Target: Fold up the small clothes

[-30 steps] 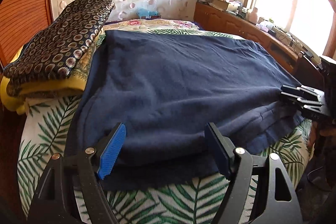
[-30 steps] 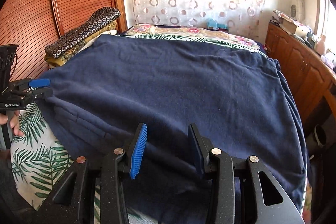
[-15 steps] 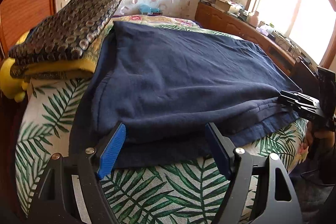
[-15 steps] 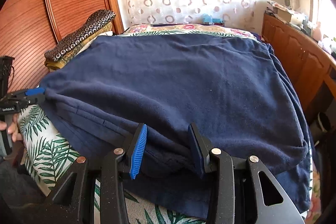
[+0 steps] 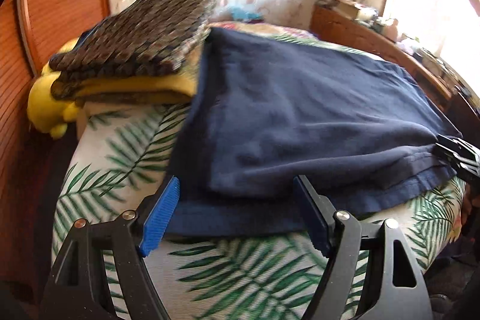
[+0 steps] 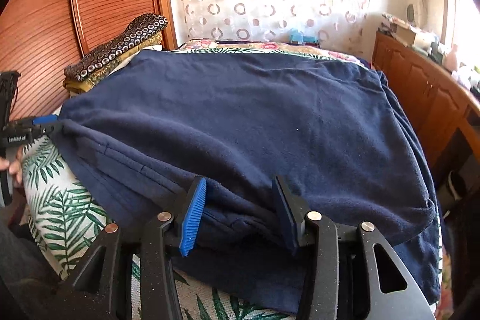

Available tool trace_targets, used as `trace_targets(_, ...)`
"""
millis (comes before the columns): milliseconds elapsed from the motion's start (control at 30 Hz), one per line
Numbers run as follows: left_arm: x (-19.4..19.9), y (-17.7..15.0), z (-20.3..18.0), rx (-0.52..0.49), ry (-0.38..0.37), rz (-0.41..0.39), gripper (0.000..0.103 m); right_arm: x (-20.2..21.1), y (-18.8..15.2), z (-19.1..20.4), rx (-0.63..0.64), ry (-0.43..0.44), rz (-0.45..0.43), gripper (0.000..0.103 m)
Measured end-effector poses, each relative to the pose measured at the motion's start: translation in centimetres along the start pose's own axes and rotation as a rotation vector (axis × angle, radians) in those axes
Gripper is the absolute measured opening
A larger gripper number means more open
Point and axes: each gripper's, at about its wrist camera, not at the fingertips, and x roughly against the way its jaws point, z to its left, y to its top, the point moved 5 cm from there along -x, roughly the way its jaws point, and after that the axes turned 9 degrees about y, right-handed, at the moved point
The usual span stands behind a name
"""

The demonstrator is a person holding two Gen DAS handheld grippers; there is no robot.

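Observation:
A large navy fleece garment [image 5: 300,110] lies spread over the bed, folded so its near edges are stacked; it also shows in the right wrist view [image 6: 255,116]. My left gripper [image 5: 237,212] is open, its jaws standing on either side of the garment's near left corner. My right gripper [image 6: 240,209] is open around the bunched near edge of the cloth. The right gripper also shows at the garment's right corner in the left wrist view [image 5: 456,152], and the left gripper at the left corner in the right wrist view [image 6: 45,123].
The bed has a palm-leaf sheet [image 5: 126,146]. A stack of folded patterned and yellow cloths [image 5: 132,50] lies at the far left beside a wooden slatted wardrobe [image 6: 90,5]. A wooden cabinet [image 6: 426,98] runs along the right, below a bright window.
Both grippers have drawn back toward the near edge of the bed and lowered. The garment's near edge now lies bunched between the right jaws. The left view swung left toward the folded stack.

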Motion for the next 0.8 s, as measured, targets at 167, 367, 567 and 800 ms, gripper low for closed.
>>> trace_targets(167,0.2,0.2,1.4,0.004,0.013,0.001,0.078,0.1,-0.2,-0.1,-0.007,0.006,-0.004,0.050)
trace_targets(367,1.1,1.7,2.4,0.023,0.014,-0.034,0.078,0.2,-0.2,-0.5,-0.006,0.007,-0.004,0.050)
trace_targets(567,-0.9,2.6,1.9,-0.004,0.027,0.009,0.078,0.3,-0.3,-0.7,-0.011,0.014,-0.007,0.050)
trace_targets(800,-2.6,2.4,1.7,-0.021,0.024,0.061,0.078,0.3,-0.3,-0.8,-0.006,0.015,-0.007,0.051)
